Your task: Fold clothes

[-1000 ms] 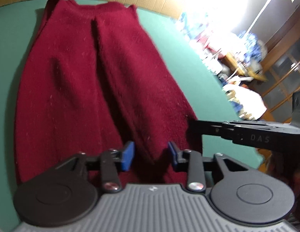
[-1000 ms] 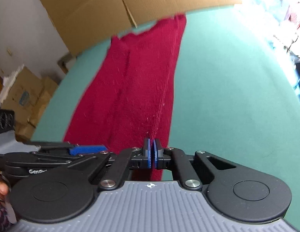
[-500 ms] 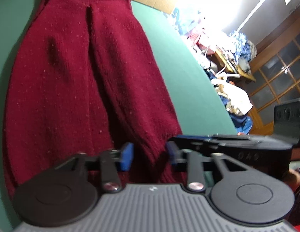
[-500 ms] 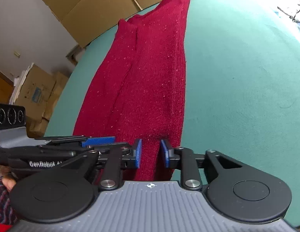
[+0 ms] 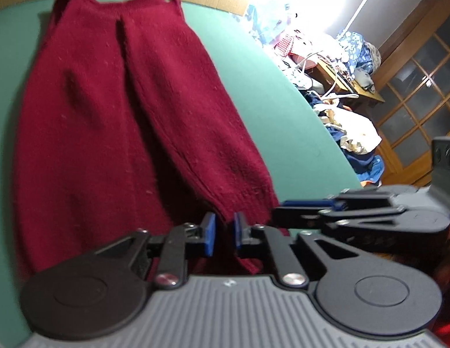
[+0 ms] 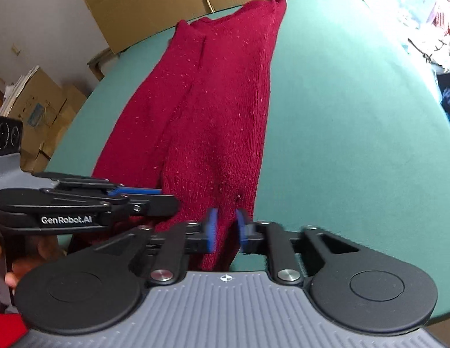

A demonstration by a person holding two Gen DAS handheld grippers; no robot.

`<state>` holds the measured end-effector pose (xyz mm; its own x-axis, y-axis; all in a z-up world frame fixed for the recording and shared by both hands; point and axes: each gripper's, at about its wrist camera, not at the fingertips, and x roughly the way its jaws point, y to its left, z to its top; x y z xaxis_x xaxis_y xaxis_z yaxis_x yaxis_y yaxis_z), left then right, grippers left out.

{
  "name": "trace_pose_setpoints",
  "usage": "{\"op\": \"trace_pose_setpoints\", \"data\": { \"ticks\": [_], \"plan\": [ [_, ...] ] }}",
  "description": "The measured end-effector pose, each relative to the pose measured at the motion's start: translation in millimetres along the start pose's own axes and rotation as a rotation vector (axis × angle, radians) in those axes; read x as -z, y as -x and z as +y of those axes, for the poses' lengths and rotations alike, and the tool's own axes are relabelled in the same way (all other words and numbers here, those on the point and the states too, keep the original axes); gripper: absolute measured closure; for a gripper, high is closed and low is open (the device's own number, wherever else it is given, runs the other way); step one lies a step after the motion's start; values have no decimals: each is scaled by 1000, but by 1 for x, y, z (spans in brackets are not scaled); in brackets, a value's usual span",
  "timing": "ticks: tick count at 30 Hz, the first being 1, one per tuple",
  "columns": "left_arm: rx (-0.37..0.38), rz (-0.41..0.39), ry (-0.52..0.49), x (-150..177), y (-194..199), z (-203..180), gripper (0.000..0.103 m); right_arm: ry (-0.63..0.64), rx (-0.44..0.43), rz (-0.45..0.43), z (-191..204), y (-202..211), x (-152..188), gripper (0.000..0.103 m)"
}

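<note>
Knitted red sweater (image 5: 114,121) (long, narrow) on green felt table (image 6: 341,110)

Dark red sweater (image 5: 114,121) w/ pale flecks, green table (image 6: 355,121), blue pads (image 5: 209,234).

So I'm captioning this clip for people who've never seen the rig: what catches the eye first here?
The dark red knit sweater, stretched long across the green table, away from both cameras. Next come the two grippers at its near hem: the left gripper and the right gripper, side by side, each with blue pads straddling the fabric edge. Brown cardboard stands behind the table's far edge.
</note>
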<state>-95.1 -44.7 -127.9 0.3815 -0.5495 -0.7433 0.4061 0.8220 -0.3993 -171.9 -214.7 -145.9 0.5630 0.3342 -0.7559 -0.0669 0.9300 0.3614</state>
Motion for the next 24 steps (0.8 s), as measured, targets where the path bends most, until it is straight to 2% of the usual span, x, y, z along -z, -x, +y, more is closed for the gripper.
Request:
{"op": "trace_pose_setpoints", "data": {
  "ticks": [3,6,11,12,14,15,17,19,21,24],
  "plan": [
    [-20,-63,-23,-9,21,-2,92,17,9,-93,1,15,-14,69],
    [-26,-106,-87,-18,20,-13,92,18,5,-125,0,5,-31,74],
    [-74,-8,-277,-5,-23,-31,94,-34,32,-77,-11,-35,-38,81],
    [-83,-15,-314,0,-25,-33,94,-48,43,-64,-15,-40,-38,85],
    [-92,-7,-358,3,-24,-35,94,-68,48,-59,-19,-37,-40,83],
    [-81,1,-356,0,-21,-34,95,-72,46,-90,-19,-30,-44,85],
    [-26,-7,-338,-9,-11,-33,95,-74,4,-147,-16,-18,-58,85],
    [8,-56,-355,-18,-4,-35,94,-80,-54,-150,-13,-22,-78,84],
    [-11,-63,-412,-22,-13,-37,88,-75,-98,-138,-12,-35,-93,83],
    [-34,-4,-446,-19,-45,-30,90,-25,-116,-76,-12,-72,-111,83]
  ]
}}
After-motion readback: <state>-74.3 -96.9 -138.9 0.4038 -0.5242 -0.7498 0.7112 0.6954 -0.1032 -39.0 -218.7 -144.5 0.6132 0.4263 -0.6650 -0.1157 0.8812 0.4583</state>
